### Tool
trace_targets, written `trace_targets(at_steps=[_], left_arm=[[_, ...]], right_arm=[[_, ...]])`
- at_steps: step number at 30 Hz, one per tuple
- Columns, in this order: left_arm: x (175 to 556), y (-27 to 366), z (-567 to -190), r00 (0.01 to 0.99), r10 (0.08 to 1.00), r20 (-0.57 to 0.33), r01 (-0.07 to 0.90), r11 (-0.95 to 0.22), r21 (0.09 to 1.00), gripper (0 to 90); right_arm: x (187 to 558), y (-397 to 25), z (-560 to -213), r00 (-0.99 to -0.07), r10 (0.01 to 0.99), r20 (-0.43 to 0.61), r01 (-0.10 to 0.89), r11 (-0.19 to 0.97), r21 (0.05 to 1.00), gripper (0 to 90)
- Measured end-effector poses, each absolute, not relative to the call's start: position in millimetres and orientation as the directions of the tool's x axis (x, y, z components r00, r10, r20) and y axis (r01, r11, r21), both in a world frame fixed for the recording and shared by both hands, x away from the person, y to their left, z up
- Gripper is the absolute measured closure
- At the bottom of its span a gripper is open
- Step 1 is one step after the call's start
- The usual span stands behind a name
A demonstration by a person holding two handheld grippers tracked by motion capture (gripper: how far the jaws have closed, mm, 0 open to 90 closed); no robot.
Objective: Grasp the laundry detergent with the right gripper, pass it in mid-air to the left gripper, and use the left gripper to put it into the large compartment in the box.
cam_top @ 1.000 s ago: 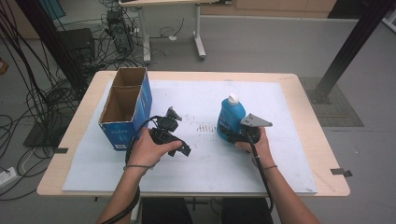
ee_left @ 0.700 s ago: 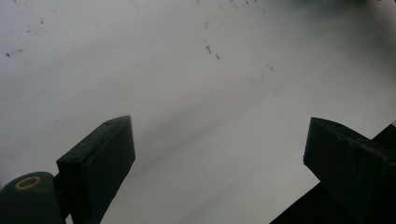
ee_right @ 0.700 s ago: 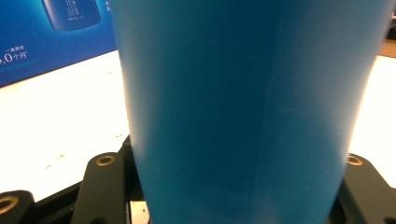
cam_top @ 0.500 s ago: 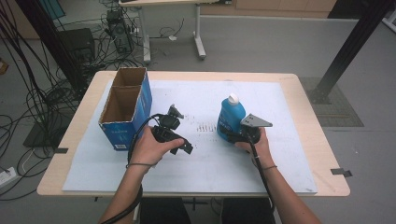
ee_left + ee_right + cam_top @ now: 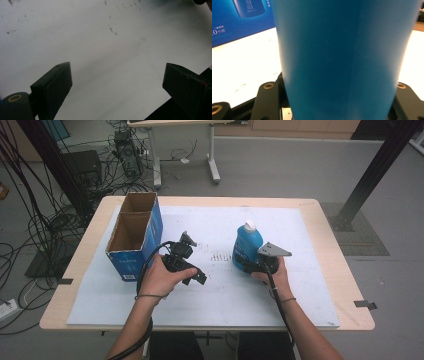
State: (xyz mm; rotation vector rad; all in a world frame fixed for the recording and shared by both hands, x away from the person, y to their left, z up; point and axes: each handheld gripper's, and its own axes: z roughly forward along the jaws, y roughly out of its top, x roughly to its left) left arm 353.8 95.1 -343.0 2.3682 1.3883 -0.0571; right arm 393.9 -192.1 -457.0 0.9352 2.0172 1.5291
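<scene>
Little has shifted: only the left gripper (image 5: pixel 192 254) has edged slightly toward 1 o'clock, its jaws spread wide over the white mat (image 5: pixel 210 295). At 3 o'clock from it, the right gripper (image 5: pixel 245 265) stays clamped on the upright blue bottle (image 5: pixel 247 247), with the open cardboard box (image 5: pixel 134 236) at 9 o'clock.

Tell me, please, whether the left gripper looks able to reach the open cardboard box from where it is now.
Probably yes. The left gripper is open and holds nothing, the cardboard box stands close beside that hand, and only bare white mat lies between them.
</scene>
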Motion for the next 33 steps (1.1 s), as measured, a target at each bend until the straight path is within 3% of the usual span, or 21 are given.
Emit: trace_targets(at_steps=[21, 33], left_arm=[[351.5, 98.4, -326.4, 0.541, 0.812, -0.218, 0.825, -0.462, 0.324, 9.4], [350.9, 92.4, -307.4, 0.625, 0.76, -0.179, 0.767, -0.553, 0.326, 9.4]], right_arm=[[393.7, -193.8, -454.0, -0.696, 0.717, 0.044, 0.252, 0.186, 0.95, 40.8], [389.5, -197.7, -446.1, -0.746, 0.662, 0.074, 0.258, 0.185, 0.948, 40.8]])
